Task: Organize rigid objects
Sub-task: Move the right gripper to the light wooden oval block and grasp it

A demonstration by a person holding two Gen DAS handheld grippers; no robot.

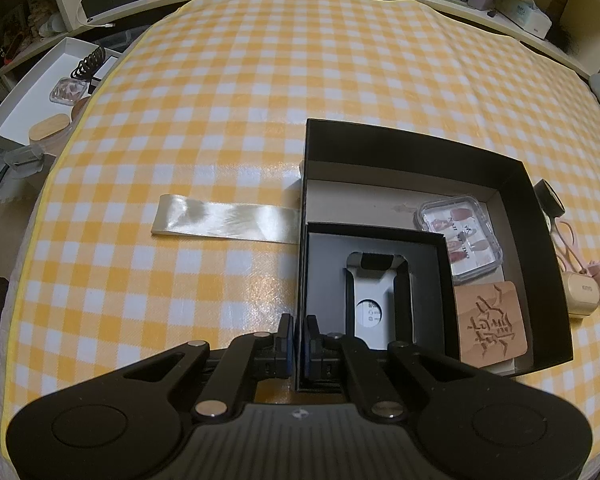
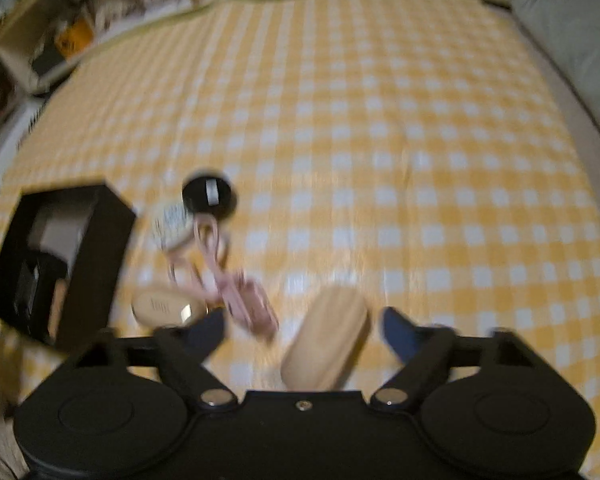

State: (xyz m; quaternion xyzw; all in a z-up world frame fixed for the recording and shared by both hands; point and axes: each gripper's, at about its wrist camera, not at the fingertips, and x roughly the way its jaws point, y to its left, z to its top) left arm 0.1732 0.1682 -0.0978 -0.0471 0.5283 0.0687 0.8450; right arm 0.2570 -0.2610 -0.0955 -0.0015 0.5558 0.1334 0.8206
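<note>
A big black box [image 1: 540,216] stands on the yellow checked cloth. Inside it are a smaller black box [image 1: 436,280], a clear case of press-on nails [image 1: 460,236] and a carved wooden square [image 1: 492,324]. My left gripper [image 1: 299,334] is shut on the box's left wall, at the front corner. In the blurred right wrist view, a light wooden oval piece [image 2: 332,344] lies between the fingers of my right gripper [image 2: 304,332]. Its jaws stand open, with gaps on both sides of the wood. The black box [image 2: 100,248] is at the left there.
Left of the wooden piece lie a pink corded item [image 2: 244,300], a gold oval case [image 2: 164,306], a white round brush [image 2: 172,222] and a black round item [image 2: 208,196]. A satin ribbon [image 1: 224,220] trails from the box. A white tray [image 1: 28,92] sits far left, shelves behind.
</note>
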